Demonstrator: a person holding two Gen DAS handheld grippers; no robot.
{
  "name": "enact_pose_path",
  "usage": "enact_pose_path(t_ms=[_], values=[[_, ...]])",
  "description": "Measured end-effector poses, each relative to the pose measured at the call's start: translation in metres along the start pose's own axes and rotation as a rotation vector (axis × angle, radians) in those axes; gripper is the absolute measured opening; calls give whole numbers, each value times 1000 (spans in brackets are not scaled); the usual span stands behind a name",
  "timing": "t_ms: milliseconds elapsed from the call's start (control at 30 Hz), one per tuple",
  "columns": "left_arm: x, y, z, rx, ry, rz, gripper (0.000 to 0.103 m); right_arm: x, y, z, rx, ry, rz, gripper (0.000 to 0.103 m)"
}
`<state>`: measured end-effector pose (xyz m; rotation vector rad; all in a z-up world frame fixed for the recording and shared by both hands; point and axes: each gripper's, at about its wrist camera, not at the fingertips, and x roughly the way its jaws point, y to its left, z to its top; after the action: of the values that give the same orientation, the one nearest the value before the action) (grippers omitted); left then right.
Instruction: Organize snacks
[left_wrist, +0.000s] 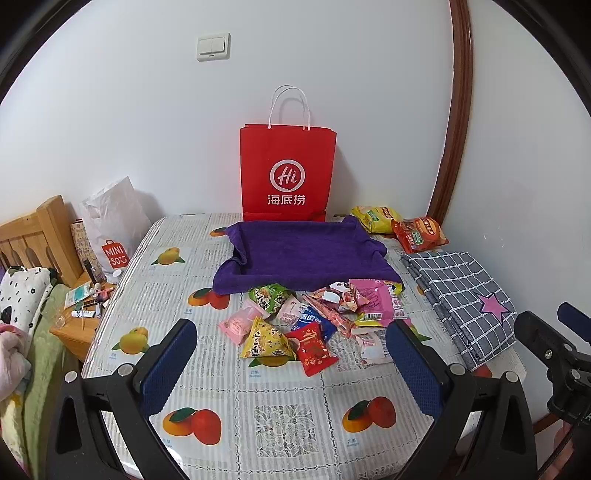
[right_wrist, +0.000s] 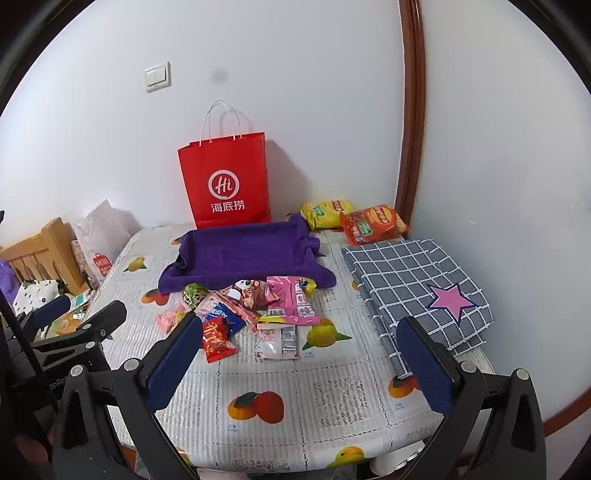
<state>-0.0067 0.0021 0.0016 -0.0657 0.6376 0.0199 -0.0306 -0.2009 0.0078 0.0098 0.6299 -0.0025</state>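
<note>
A pile of small snack packets (left_wrist: 314, 317) lies on the fruit-print tablecloth (left_wrist: 288, 417), in front of a purple cloth-lined tray (left_wrist: 306, 254). The pile also shows in the right wrist view (right_wrist: 255, 310), with the tray (right_wrist: 243, 254) behind it. A red packet (left_wrist: 314, 350) and a yellow triangular packet (left_wrist: 264, 339) sit nearest. My left gripper (left_wrist: 291, 365) is open and empty, above the table just short of the pile. My right gripper (right_wrist: 299, 362) is open and empty, to the right of the pile.
A red paper bag (left_wrist: 288, 173) stands against the wall behind the tray. Yellow (left_wrist: 375, 218) and red (left_wrist: 421, 232) chip bags lie at the back right. A folded checked cloth (left_wrist: 461, 295) covers the right side. A cluttered bedside stand (left_wrist: 79, 314) is at the left.
</note>
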Motion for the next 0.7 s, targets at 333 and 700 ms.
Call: enact_pose_path(t_ms=[333, 700], values=[[0, 0, 0, 0, -2, 2, 103, -2, -4, -2, 18, -4, 9, 103], [0, -1, 1, 0, -1, 7, 103, -3, -7, -3, 28, -7, 14, 103]])
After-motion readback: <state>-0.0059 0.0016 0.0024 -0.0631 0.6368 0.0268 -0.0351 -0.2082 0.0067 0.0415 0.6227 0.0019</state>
